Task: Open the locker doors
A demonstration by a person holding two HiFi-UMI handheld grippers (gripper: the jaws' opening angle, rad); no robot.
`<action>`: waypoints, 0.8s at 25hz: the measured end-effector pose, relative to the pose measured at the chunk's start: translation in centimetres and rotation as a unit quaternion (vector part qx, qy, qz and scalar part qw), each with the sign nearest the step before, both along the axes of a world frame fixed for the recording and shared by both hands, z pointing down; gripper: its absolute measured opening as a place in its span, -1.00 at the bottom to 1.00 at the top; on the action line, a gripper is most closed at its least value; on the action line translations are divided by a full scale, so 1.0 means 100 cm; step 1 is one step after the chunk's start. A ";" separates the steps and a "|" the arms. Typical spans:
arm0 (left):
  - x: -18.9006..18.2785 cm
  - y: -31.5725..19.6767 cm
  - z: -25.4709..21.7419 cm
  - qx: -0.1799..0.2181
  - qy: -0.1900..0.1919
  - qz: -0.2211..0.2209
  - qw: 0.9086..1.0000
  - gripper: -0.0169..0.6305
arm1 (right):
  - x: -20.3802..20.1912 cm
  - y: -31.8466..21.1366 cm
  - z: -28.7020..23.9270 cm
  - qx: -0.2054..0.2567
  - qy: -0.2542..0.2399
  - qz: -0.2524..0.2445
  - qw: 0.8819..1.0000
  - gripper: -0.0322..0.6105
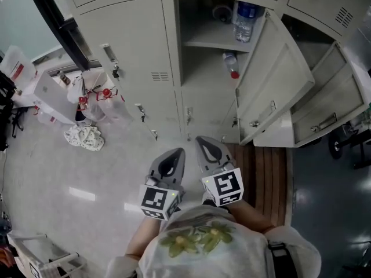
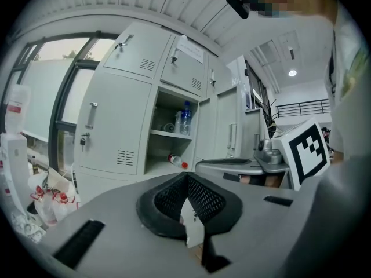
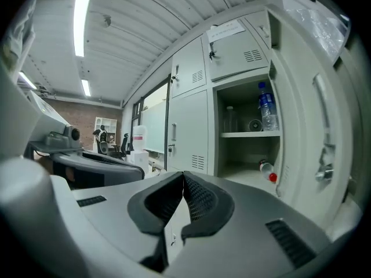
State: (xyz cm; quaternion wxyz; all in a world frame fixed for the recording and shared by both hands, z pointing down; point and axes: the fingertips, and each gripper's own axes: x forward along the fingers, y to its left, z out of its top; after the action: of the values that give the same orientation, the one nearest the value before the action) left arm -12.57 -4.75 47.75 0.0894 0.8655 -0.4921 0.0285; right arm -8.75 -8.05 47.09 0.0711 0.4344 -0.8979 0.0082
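Closest in, the left gripper point(image 2: 186, 177) and the right gripper point(image 3: 183, 175) sit side by side, both pinched shut with nothing in them; just ahead of their tips are the low locker doors point(image 1: 165, 112), all closed; farther ahead, past the right gripper's tip, one locker door point(image 1: 272, 80) hangs wide open, with a bottle point(image 1: 245, 21) standing on the shelf inside; left of that, ahead of the left gripper, a big door point(image 1: 124, 45) is closed, and its handle point(image 1: 109, 52) is easy to see; I think this door comes next; a gripper must reach forward, open up, grab the handle and pull.
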 end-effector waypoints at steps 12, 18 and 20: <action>-0.186 -0.054 0.000 -0.018 -0.004 -0.023 1.000 -0.86 | -0.176 -0.069 -0.025 0.033 -0.005 -0.003 0.999 -0.81; -0.258 -0.074 -0.009 -0.003 -0.009 -0.016 1.000 -0.86 | -0.232 -0.101 -0.037 0.038 -0.018 0.025 0.999 -0.80; -0.277 -0.079 -0.010 -0.002 -0.011 -0.011 1.000 -0.86 | -0.243 -0.109 -0.038 0.035 -0.027 0.040 0.998 -0.80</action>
State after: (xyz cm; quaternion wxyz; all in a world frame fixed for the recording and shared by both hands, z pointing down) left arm -40.26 -12.60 46.73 0.0860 0.8595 -0.5025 0.0378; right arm -33.06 -18.95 43.25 0.0311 0.4717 -0.8811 -0.0087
